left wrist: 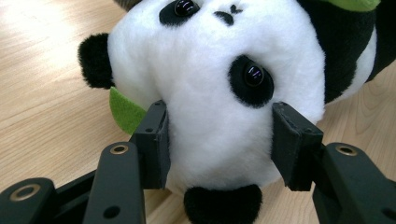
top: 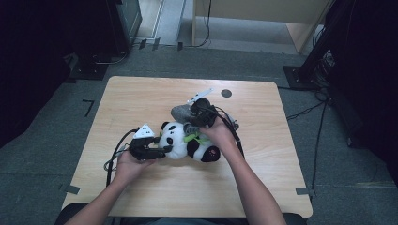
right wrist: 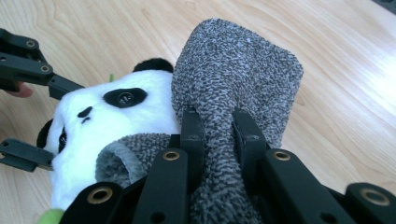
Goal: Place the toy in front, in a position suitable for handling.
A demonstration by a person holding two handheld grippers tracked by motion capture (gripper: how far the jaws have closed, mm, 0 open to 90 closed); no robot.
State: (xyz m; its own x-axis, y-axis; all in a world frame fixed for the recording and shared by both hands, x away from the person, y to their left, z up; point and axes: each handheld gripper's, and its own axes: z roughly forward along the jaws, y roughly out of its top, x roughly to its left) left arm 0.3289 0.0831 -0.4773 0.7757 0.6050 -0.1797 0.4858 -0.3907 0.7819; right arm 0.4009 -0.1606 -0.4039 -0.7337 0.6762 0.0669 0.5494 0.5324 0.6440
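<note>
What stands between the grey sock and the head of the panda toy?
Nothing visible. The right tool pinches the grey sock, which hangs right beside the panda toy. The left tool grips the panda's head from both sides.

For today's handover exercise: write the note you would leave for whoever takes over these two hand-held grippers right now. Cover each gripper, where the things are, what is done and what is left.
Left hand-held gripper: shut on the plush panda, its pads pressing both sides of the head.
Right hand-held gripper: shut on the grey knitted sock, pinching its fabric.
Panda lies on the wooden table; the sock sits against its head, with its open cuff beside the face.
Done: both things gripped.
Left, probably: pull the sock over the panda; it is not on yet.
</note>
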